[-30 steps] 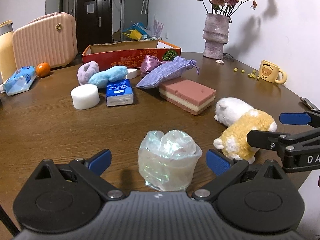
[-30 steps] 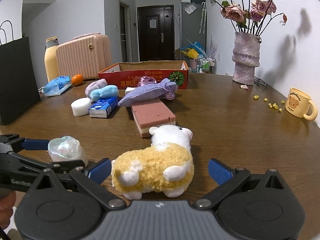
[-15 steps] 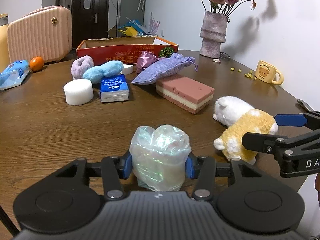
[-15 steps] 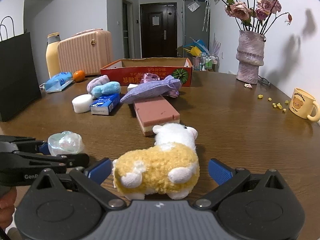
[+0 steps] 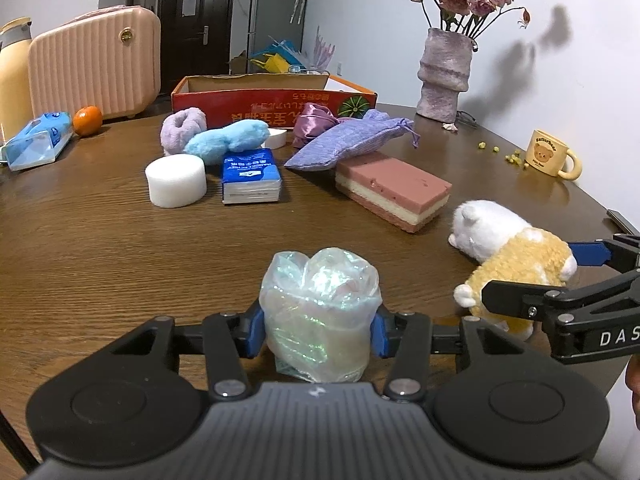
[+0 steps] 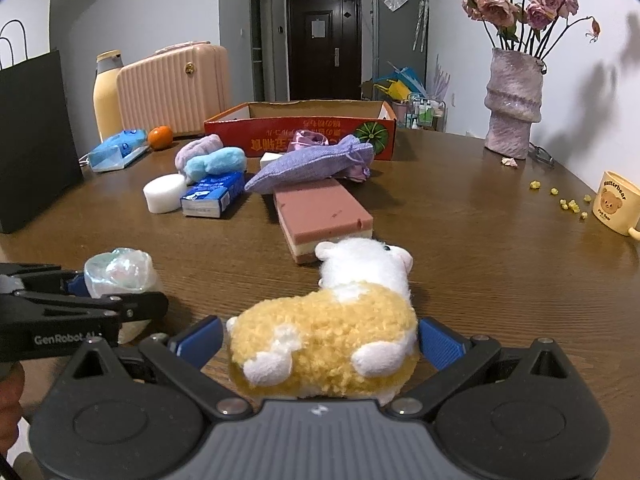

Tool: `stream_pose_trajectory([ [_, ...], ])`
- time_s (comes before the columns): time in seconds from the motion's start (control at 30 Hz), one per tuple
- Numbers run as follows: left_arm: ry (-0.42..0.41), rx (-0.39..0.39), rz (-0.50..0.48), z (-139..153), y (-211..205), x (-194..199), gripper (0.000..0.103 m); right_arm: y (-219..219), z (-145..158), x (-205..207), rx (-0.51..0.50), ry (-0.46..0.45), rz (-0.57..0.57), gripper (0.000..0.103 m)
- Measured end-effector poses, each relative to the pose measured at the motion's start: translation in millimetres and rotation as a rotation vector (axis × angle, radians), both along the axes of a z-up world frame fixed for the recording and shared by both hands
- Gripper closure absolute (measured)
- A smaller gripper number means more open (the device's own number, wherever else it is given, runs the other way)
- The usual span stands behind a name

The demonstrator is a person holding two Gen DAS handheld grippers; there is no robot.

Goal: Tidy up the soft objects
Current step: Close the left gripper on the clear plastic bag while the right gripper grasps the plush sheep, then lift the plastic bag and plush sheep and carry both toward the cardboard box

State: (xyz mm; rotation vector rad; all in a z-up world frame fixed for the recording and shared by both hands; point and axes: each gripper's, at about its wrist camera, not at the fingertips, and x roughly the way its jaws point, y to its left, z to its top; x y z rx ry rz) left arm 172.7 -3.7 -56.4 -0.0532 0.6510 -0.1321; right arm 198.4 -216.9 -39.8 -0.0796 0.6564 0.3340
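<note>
Round wooden table, cluttered at the far side. Far left: black bag, yellow bottle, pink case, wipes pack, orange. Centre back: red box, open top. In front of it a loose group: lilac scrunchie, blue plush, white foam puck, tissue pack, purple pouch lying partly over a pink sponge. Near edge, left: left gripper, blue pads pressed on both sides of an iridescent wrapped bundle that sits on the table. Just right of it: right gripper, jaws apart around a yellow-and-white plush; right pad seems to touch the fur, left pad just clear. Plush lies on the table, head toward the sponge. Far right: vase with dried roses, yellow crumbs, bear mug.
</note>
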Motion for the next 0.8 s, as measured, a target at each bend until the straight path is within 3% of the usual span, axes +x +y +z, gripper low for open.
stream_pose_trajectory([
  [0.8,-0.004,-0.01,0.004,-5.4,8.0,7.0,0.055,15.9,-14.4,23.5,-0.031,0.05,0.029,0.001],
])
